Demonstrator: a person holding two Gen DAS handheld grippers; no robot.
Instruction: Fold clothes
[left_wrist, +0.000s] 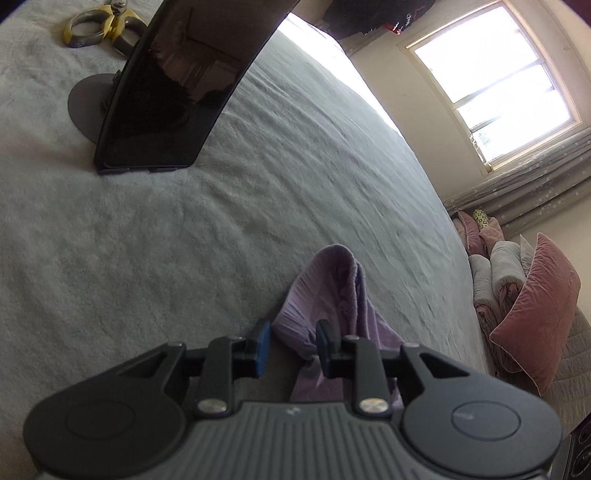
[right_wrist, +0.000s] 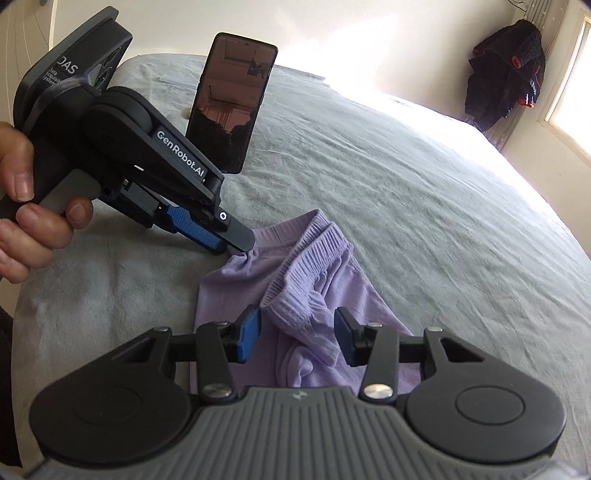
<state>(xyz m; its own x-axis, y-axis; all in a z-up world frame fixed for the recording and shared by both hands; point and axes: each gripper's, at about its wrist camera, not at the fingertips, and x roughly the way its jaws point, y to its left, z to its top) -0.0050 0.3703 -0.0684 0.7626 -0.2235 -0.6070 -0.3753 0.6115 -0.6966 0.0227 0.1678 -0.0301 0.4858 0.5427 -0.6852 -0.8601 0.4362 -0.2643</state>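
A lilac pair of shorts (right_wrist: 295, 280) with a ribbed waistband lies crumpled on the grey bedspread (right_wrist: 406, 177). My left gripper (left_wrist: 293, 347) is open, with a lifted fold of the lilac cloth (left_wrist: 325, 291) between its blue pads, not pinched. In the right wrist view the left gripper (right_wrist: 236, 245) touches the garment's far left corner. My right gripper (right_wrist: 299, 338) is open, its jaws wide apart, with the bunched waistband between them just above the cloth.
A black phone (right_wrist: 232, 103) stands upright on a round stand (left_wrist: 88, 107) on the bed behind the garment. Yellow-and-grey scissors (left_wrist: 99, 26) lie beyond it. Pink and grey cushions (left_wrist: 524, 291) sit past the bed's right edge, under a bright window (left_wrist: 491, 74). Dark clothes (right_wrist: 506, 77) hang on the wall.
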